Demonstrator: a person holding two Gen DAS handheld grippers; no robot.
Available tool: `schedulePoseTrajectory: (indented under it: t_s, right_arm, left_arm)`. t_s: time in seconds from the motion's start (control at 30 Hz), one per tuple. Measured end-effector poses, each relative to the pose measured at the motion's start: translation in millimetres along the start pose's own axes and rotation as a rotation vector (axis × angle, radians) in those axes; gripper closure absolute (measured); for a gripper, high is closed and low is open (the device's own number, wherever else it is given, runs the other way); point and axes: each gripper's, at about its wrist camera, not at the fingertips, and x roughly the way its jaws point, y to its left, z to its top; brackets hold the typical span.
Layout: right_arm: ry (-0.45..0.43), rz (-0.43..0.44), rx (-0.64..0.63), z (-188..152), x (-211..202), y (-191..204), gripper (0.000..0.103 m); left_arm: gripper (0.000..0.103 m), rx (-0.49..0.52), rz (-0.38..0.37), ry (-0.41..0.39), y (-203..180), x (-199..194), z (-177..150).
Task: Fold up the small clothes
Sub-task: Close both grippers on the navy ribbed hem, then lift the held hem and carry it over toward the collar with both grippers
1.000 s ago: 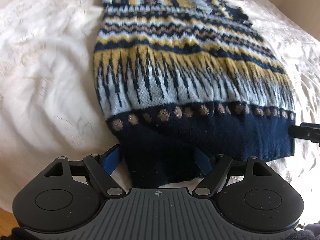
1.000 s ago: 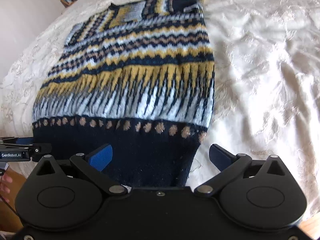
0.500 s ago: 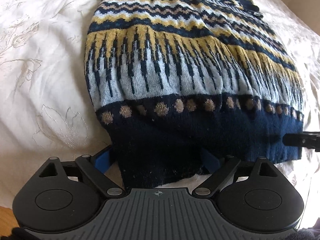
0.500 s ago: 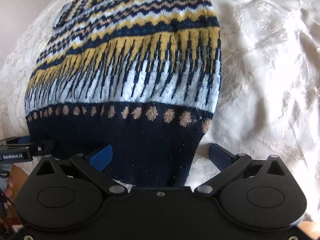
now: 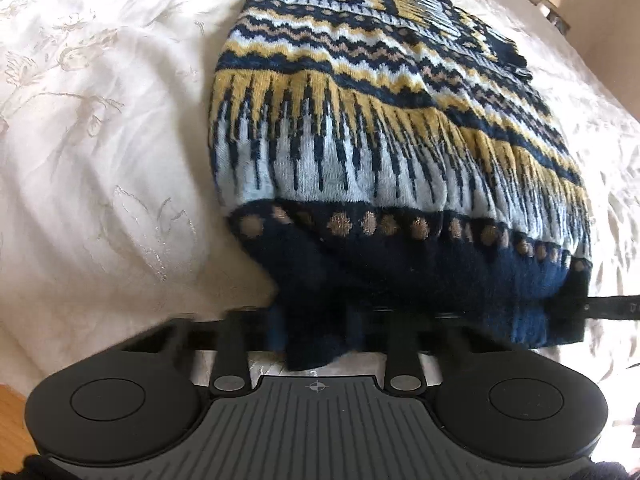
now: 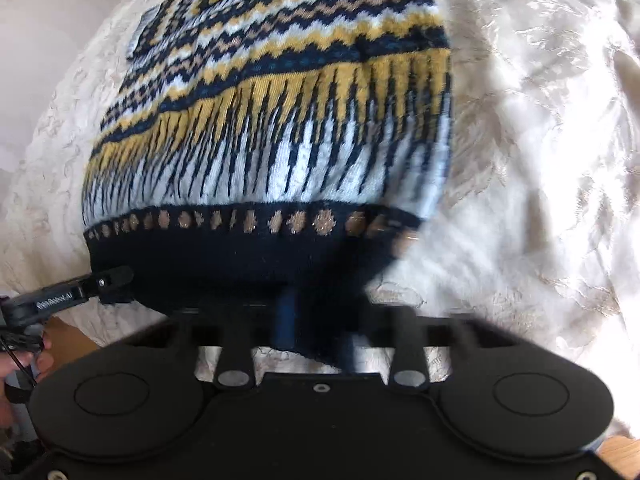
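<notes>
one sweater (image 5: 360, 152) – two hand-held grippers

So the surface here is a bed with a cream bedspread (image 5: 100, 160), kind of satiny with embroidered floral outlines and plenty of wrinkles, brighter and shinier on the right side. Only 1 thing is lying on it: a knit sweater (image 5: 360, 152) in navy, mustard, pale blue and tan bands, with zigzags up top, long spikes in the middle and a row of tan dots above the navy hem. The hem end is bunched up off the spread at the near edge.
</notes>
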Motion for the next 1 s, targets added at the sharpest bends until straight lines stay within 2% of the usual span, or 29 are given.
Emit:
schedulePoseTrajectory:
  t_s: [0.03,0.07,0.27,0.47,1.0]
  right_arm:
    - [-0.007,0.009,0.008,1.0,-4.0,-1.3,0.087]
    - [-0.014,0.026,0.012,2.1,-9.5,-1.8,0.088]
    - [-0.066,0.108,-0.024,17.4,-46.8,9.5,0.090]
    - [-0.154,0.158,-0.013,52.6,-71.1,15.0,0.090]
    - [-0.240,0.208,0.017,152.5,-67.0,-1.4,0.090]
  left_arm:
    - [0.091,-0.009,-0.008,-0.009,0.5,-4.6,1.1]
    - [0.093,-0.021,-0.018,-0.018,1.4,-9.1,2.0]
    - [0.097,-0.101,-0.053,-0.090,6.1,-45.6,18.9]
    - [0.097,-0.135,-0.064,-0.172,2.0,-71.7,55.9]
    - [0.097,-0.154,-0.011,-0.291,-12.9,-60.6,155.7]
